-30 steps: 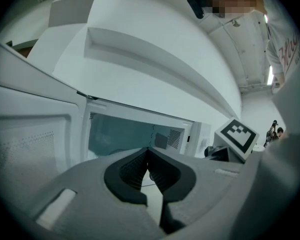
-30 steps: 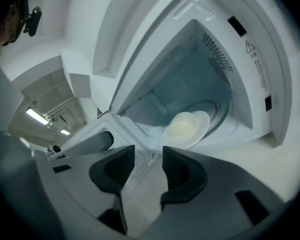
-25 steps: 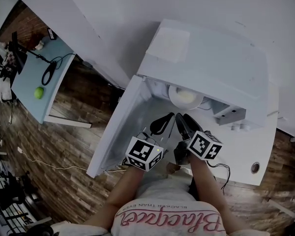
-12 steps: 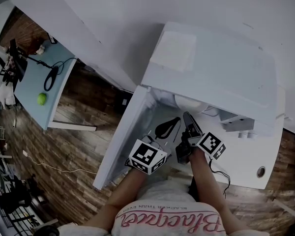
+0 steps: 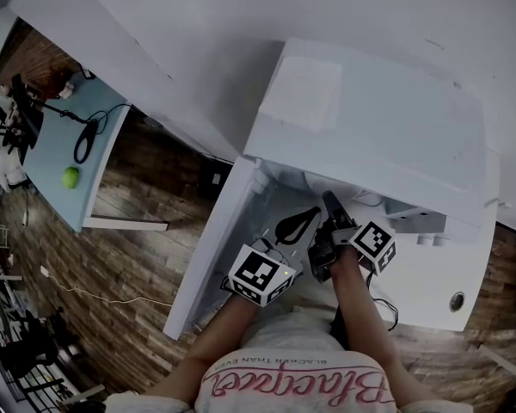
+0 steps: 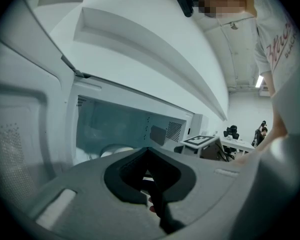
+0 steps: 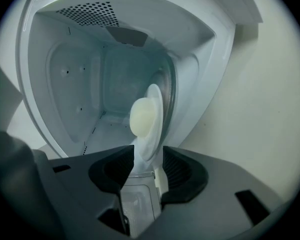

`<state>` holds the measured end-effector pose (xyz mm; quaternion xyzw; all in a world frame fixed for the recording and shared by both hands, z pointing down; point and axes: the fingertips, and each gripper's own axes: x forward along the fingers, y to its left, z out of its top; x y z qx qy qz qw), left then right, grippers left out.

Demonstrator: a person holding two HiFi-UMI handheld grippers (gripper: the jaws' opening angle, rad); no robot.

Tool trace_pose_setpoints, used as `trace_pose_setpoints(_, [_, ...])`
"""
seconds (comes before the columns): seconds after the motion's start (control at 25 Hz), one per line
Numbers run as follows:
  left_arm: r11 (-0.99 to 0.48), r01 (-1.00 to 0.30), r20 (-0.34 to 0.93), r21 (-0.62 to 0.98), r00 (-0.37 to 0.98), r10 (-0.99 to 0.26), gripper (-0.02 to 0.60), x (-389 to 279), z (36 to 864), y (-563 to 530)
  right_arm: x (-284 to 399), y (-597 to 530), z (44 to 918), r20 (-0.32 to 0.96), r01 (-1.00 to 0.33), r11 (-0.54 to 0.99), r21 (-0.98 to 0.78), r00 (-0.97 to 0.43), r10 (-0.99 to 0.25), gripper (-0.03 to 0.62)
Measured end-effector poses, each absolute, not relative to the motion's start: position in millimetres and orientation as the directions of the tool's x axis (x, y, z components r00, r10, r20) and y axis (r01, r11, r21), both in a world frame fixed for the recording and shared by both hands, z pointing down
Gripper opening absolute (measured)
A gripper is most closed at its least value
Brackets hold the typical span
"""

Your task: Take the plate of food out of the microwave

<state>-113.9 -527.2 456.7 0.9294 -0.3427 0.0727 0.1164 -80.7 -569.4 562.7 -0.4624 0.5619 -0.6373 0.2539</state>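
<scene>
As both pushed deeper under the microwave [image 5: 370,119] top, left tongs [image 5: 303,220] sat narrow and empty at the cavity mouth; right tongs [image 7: 147,170] had closed on the rim of the plate [image 7: 156,103], food [image 7: 140,118] aboard, still inside; grip made, withdrawal judged next

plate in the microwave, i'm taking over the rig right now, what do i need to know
Right gripper: fingers shut on the near rim of the plate, which has a pale mound of food on it.
Left gripper: fingers together, nothing between them, held at the microwave opening.
Door is swung open; the plate sits inside the cavity.
Done: door open, plate gripped.
Left: draw the plate out level and set it down.
</scene>
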Motion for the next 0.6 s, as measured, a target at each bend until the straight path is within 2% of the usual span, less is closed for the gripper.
trace_pose_setpoints(0.36, [-0.731, -0.663, 0.198, 0.162, 0.748, -0.634, 0.005, -118, 451, -543, -80, -575, 569, 0.427, -0.196, -0.38, -0.904, -0.398, -0.812, 0.172])
trace_pose_setpoints(0.44, [-0.73, -0.664, 0.196, 0.161, 0.747, -0.635, 0.005, -118, 450, -545, -79, -574, 573, 0.466, -0.202, -0.42, -0.885, -0.386, -0.796, 0.153])
trace_pose_setpoints(0.52, [-0.73, -0.665, 0.195, 0.16, 0.746, -0.637, 0.005, -118, 449, -547, -78, -573, 577, 0.498, -0.213, -0.451, -0.867, -0.375, -0.782, 0.109])
trace_pose_setpoints(0.6, [-0.729, -0.665, 0.195, 0.16, 0.746, -0.637, 0.005, -118, 449, -547, -78, -572, 578, 0.507, -0.212, -0.46, -0.862, -0.372, -0.778, 0.098])
